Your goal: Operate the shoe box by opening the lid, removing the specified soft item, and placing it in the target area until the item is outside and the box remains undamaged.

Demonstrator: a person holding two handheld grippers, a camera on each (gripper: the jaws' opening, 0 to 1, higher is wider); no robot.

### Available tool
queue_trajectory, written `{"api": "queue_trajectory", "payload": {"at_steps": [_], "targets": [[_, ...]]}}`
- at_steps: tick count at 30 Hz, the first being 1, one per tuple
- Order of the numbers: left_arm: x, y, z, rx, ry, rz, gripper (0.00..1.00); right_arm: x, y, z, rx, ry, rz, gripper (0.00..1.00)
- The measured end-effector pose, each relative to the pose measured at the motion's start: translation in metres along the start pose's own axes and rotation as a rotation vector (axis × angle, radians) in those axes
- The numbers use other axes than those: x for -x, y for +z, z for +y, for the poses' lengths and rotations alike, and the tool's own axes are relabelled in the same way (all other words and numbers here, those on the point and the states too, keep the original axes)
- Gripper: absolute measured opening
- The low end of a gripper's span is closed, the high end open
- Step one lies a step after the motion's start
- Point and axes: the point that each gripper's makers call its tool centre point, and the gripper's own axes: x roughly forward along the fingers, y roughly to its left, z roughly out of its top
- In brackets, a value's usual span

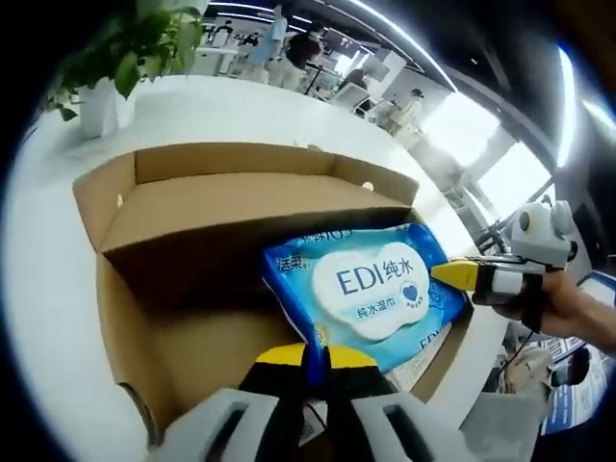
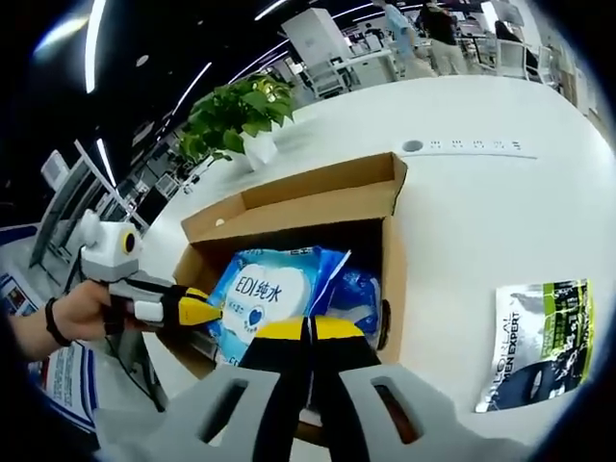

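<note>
Two grippers at work on one blue-and-white plastic pack of wet wipes (image 1: pixel 371 289). Left gripper (image 1: pixel 318 358): yellow-tipped black jaws pressed together at the near edge of the pack, apparently pinching its blue wrapper; no gap between the tips. In the right gripper view the same gripper (image 2: pixel 207 308) comes in from the left, held in a person's hand (image 2: pixel 72 313), its tip at the pack's (image 2: pixel 269 289) edge. Right gripper (image 2: pixel 308 332): jaws likewise together, tips over the crumpled blue end of the pack; judged to be clamping the wrapper, though the contact itself is hidden under the tips. In the left gripper view it (image 1: pixel 462 276) sits at the pack's far right edge.

Pack lies tilted inside the open brown cardboard shoe box (image 1: pixel 192 217), propped up at an angle, not yet clear of the walls. Lid flap (image 2: pixel 318 188) stands folded back; cardboard looks uncrushed.

Progress, as judged: lid opened, item gripped; lifting out and setting down remain. Box stands on a white table (image 2: pixel 481 202). A green-and-white printed pouch (image 2: pixel 544 337) lies on the table well apart from the box; a potted green plant (image 2: pixel 236 115) stands beyond it.
</note>
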Motion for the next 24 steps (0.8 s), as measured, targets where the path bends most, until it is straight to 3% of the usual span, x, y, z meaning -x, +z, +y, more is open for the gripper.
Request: {"api": "queue_trajectory", "payload": {"at_steps": [15,24], "targets": [[0.023,0.024,-0.005,-0.026,0.016,-0.076,0.0,0.01,0.005,0.015,0.01,0.017,-0.018,0.0],[0.016,0.01,-0.011,-0.031,0.016,-0.055,0.0,0.018,0.005,0.013,0.006,0.007,-0.031,0.0]]}}
